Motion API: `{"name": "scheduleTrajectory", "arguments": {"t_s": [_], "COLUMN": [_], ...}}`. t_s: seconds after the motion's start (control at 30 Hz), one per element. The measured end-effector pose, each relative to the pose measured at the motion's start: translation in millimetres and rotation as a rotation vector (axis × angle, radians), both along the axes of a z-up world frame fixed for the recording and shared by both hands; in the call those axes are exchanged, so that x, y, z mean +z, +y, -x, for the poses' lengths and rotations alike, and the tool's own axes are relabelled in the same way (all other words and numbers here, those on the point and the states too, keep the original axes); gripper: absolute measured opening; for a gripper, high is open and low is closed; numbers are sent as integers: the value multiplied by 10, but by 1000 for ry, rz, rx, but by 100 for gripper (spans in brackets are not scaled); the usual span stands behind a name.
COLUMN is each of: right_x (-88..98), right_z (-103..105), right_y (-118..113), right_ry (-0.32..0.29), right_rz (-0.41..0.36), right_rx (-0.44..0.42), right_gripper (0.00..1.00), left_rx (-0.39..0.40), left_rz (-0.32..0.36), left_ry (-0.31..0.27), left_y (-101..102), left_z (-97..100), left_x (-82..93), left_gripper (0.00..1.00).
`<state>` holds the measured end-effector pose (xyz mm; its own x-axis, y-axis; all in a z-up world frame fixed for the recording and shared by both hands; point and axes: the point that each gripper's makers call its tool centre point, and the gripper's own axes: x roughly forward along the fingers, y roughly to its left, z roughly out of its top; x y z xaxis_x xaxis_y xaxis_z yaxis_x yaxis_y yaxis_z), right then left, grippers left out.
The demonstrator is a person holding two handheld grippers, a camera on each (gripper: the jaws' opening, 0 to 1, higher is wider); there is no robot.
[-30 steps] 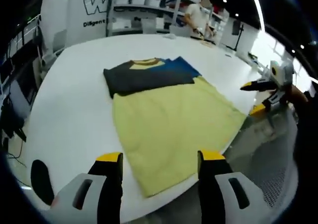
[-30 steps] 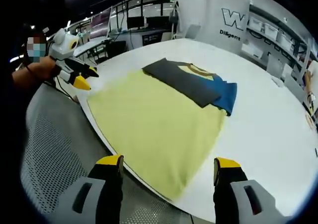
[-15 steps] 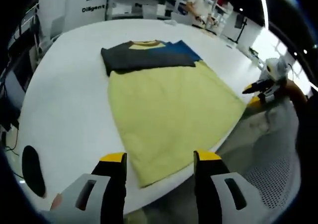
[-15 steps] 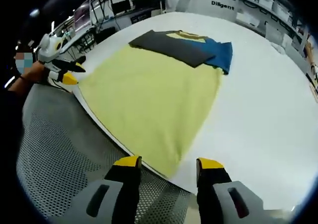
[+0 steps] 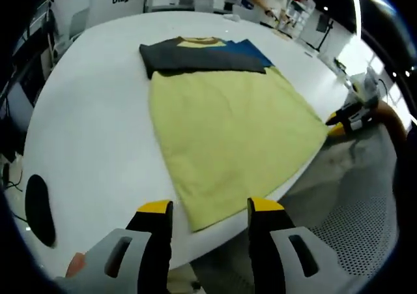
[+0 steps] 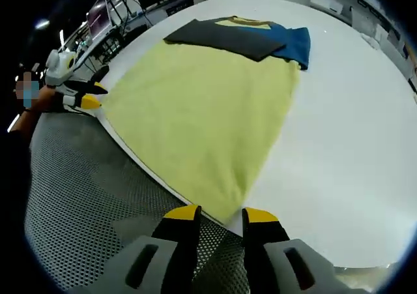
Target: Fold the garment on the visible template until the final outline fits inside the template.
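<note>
Two grippers poised at the near corners of a yellow garment (image 5: 228, 131) spread on a round white table (image 5: 91, 111).

Laid flat with the hem toward the table edge — apparently so each corner can be taken and folded up toward the dark-and-blue folded top end (image 5: 202, 53). Left gripper (image 5: 203, 210) just short of one hem corner, jaws parted, nothing held. Right gripper (image 6: 218, 214) at the other corner, jaws narrowly apart, corner tip lying at the gap — pinched or not, cannot tell. No template outline to be made out; possibly hidden under the cloth. Top end too small to read clearly.
</note>
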<state>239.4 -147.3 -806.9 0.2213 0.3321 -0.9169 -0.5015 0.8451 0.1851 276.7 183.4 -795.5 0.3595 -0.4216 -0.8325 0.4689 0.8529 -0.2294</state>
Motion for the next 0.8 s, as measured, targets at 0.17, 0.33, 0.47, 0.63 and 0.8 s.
{"name": "scheduleTrajectory", "arguments": {"t_s": [0.17, 0.33, 0.47, 0.63, 0.8], "right_x": [1, -2, 6, 4, 4], "right_z": [11, 26, 46, 57, 86], "right_y": [21, 33, 55, 65, 60], "right_ry": [4, 9, 14, 21, 36], "right_rz": [-10, -18, -25, -31, -33], "right_rx": [0, 3, 8, 11, 7], "right_gripper": [21, 18, 18, 16, 12], "left_rx": [9, 22, 22, 16, -12], "left_rz": [-6, -3, 12, 13, -22], "left_ry": [14, 48, 58, 52, 42], "left_y": [17, 49, 10, -14, 9], "left_z": [12, 44, 51, 27, 6], "left_x": [-9, -29, -32, -32, -66], "left_gripper": [36, 26, 20, 14, 3]}}
